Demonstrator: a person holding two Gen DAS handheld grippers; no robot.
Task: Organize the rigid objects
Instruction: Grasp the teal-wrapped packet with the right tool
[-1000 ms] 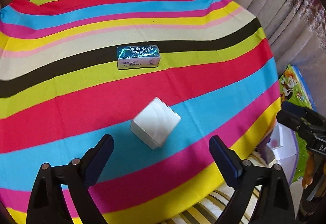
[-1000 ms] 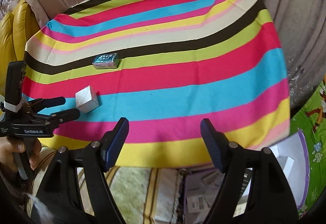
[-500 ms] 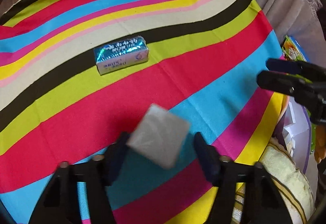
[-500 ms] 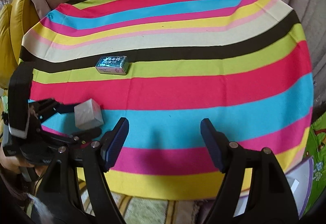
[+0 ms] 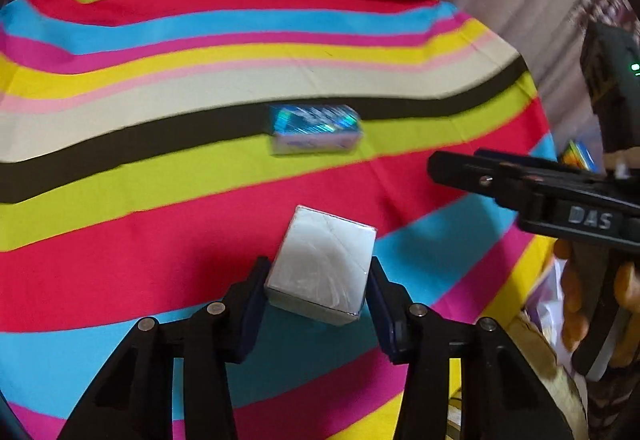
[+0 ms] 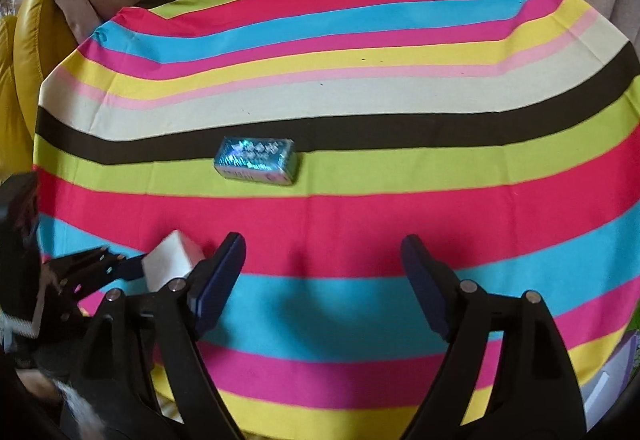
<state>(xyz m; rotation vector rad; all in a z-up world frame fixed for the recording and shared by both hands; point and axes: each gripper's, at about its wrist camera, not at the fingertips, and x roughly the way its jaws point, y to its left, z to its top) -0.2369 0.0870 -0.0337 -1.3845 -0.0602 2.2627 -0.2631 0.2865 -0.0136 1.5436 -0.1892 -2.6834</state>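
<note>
The blue holographic box [image 5: 315, 128] is smeared by motion in the left wrist view, so its print cannot be read; in the right wrist view [image 6: 257, 160] the lettering is too small to make out. The white box [image 6: 170, 264] is partly hidden there behind the right gripper's [image 6: 322, 280] left finger. That gripper [image 5: 540, 192] is cut off at the left view's right edge.

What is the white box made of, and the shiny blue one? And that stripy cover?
White box: probably thin cardboard with a smooth, slightly glossy coat; it has sharp folded edges and a soft sheen. Blue box: likely carton with holographic foil print; it glitters in patches. Stripy cover: woven cloth, matte, with faint creases.
</note>
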